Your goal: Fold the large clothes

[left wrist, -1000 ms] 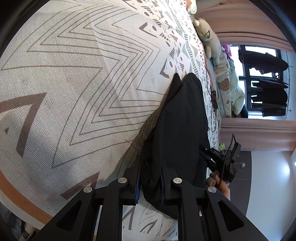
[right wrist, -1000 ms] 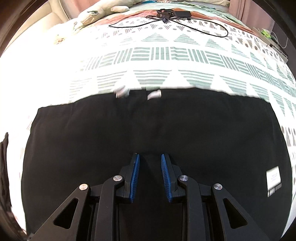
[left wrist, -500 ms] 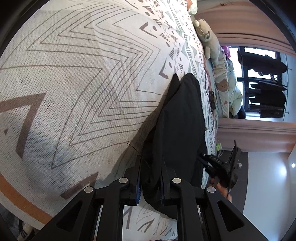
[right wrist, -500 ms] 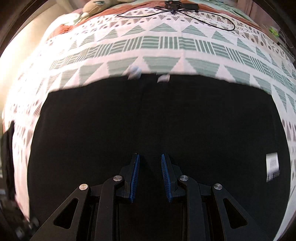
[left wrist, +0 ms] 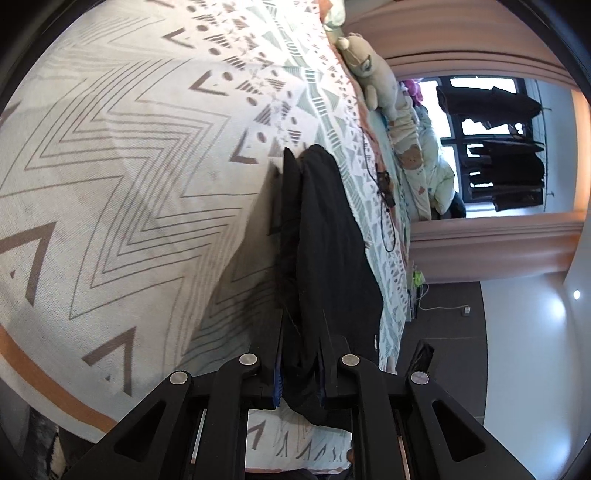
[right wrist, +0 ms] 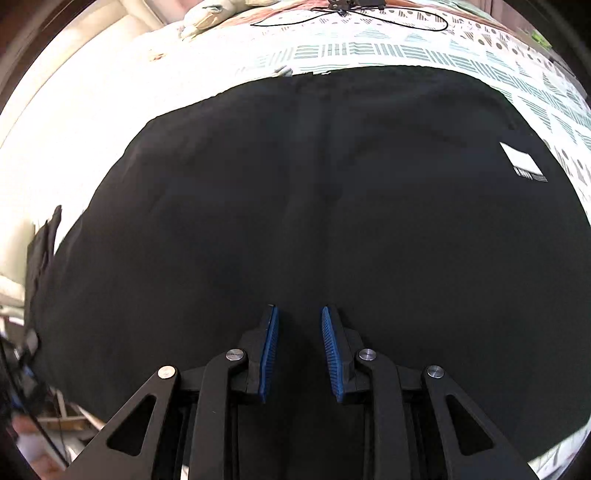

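A large black garment (right wrist: 332, 206) lies spread on the patterned bed cover (right wrist: 369, 50) and fills most of the right wrist view; a white label (right wrist: 522, 162) shows near its right edge. My right gripper (right wrist: 299, 332) hovers just over the cloth with its blue pads (right wrist: 269, 350) apart and bare. In the left wrist view the same black garment (left wrist: 325, 229) runs away from me as a raised fold. My left gripper (left wrist: 301, 350) is shut on its near edge, and cloth bunches between the fingers.
Plush bears (left wrist: 364, 70) line the far side of the bed, with a black cable (left wrist: 384, 192) beside them. Beyond are curtains (left wrist: 491, 243), a window with dark hanging clothes (left wrist: 506, 166) and dark floor (left wrist: 443, 317). The cable (right wrist: 351, 14) also lies past the garment's far edge.
The left gripper keeps its hold while its view has swung. The hand-held right gripper has slid from beside the garment's edge to the bottom of the left view. The right view has tilted.
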`<state>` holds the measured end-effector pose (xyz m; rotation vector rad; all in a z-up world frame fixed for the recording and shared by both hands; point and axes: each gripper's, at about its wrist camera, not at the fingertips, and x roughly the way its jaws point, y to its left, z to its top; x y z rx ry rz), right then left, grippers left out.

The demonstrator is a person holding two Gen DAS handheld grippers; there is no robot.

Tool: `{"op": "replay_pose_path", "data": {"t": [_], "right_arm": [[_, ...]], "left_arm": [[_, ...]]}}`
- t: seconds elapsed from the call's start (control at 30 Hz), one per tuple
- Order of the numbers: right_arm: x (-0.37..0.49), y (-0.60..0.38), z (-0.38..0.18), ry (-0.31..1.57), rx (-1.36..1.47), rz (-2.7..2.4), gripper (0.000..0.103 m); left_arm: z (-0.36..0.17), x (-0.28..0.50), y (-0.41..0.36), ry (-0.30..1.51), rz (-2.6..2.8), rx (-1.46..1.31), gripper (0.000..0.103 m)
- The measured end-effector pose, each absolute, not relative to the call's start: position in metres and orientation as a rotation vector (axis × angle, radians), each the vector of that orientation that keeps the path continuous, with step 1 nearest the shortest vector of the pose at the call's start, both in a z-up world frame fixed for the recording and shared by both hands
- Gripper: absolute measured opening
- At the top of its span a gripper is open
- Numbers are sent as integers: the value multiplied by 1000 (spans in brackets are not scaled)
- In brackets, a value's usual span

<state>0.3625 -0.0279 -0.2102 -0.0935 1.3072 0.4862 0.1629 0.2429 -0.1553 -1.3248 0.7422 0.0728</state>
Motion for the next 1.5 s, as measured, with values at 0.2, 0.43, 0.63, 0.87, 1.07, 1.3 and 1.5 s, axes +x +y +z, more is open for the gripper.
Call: {"op": "replay_pose_path", "data": {"t": [0.2,0.43,0.63,0.87,1.07,1.3,1.5], "right_arm": [[325,-45,-209,1313,-54,521,26],[281,-62,-209,1319,12,576,26],[272,-74,-221,1319,83,601,26],[272,-79,-242,1311,148,624,26],[281,-128,-223,1292,291,680,24],[287,-213,-189,1175,440,616,24],[284,-290,-178,1089,560,514,24]], "left_arm": [[-126,172,232,719,18,-1253,13],[-93,188,207,716,-32,-1158,13],[-64,208,175,727,-92,-1060,13],[-39,233,121,758,-178,-949,13],[-18,258,75,765,-242,-853,13],[-20,289,19,823,-303,-785,13],[-43,313,-31,906,-356,-749,13]]}}
